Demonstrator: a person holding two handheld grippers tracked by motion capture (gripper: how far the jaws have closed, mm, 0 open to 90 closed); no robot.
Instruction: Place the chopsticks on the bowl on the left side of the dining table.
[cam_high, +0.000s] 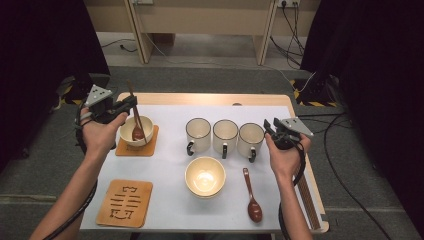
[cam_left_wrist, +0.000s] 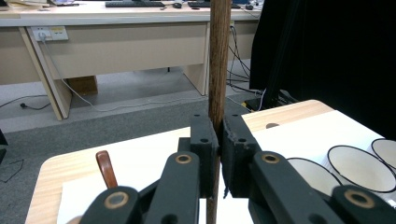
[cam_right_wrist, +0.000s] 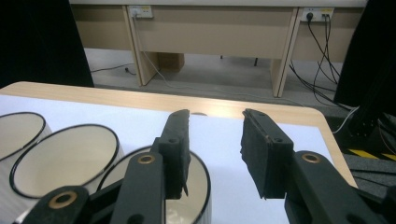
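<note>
Clamping wooden spoon (cam_left_wrist: 218, 70), left gripper (cam_left_wrist: 219, 140); bowl (cam_high: 131, 131) overhead.

A lab or office room set up for recording tabletop work

A small wooden table (cam_high: 210, 96) with a white mat stands on grey carpet (cam_high: 45, 150); black curtains (cam_high: 40, 40) hang at 10 and 2 o'clock. At 12 o'clock, long beige desks (cam_right_wrist: 210, 32) carry wall sockets (cam_right_wrist: 140, 10) with cables (cam_high: 292, 30) trailing to the floor, and a keyboard (cam_left_wrist: 135, 3) lies on a desktop. Yellow-black hazard tape (cam_high: 312, 102) marks the floor at 2 o'clock.
</note>
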